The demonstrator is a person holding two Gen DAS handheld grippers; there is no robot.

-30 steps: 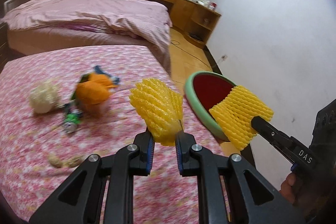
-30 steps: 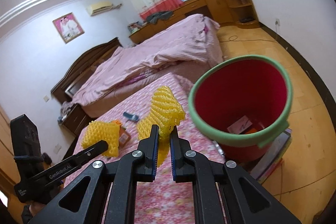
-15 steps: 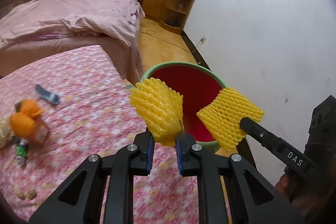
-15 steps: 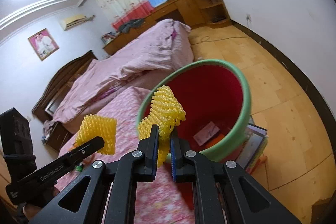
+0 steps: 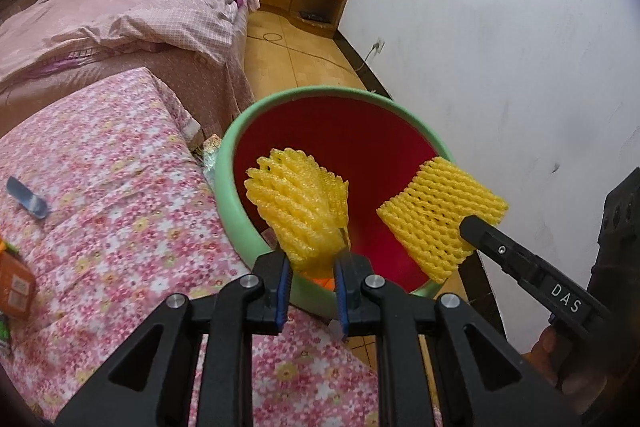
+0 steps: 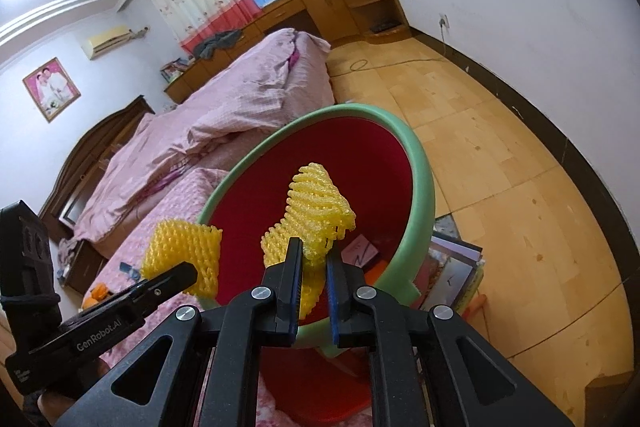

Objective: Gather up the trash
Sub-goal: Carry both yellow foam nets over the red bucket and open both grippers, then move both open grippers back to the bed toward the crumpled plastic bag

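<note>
My left gripper [image 5: 311,273] is shut on a yellow foam fruit net [image 5: 298,211], held over the near rim of a red bin with a green rim [image 5: 280,98]. My right gripper [image 6: 313,281] is shut on a second yellow foam net [image 6: 316,205], also above the bin's mouth [image 6: 420,163]. In the left wrist view the right gripper [image 5: 466,227] comes in from the right with its net [image 5: 440,213]. In the right wrist view the left gripper [image 6: 192,273] comes in from the left with its net [image 6: 180,253]. Paper scraps [image 6: 362,251] lie in the bin's bottom.
The bin stands on the wooden floor [image 6: 500,155] against the flowered bedspread's [image 5: 100,187] edge. A blue wrapper [image 5: 28,197] and an orange packet [image 5: 14,283] lie on the bedspread. Books [image 6: 452,267] are stacked beside the bin. A white wall [image 5: 500,47] is close on the right.
Both grippers have swung from over the bedspread toward the bin and sunk a little, each still gripping its foam net. The bin now fills the middle of both views.
</note>
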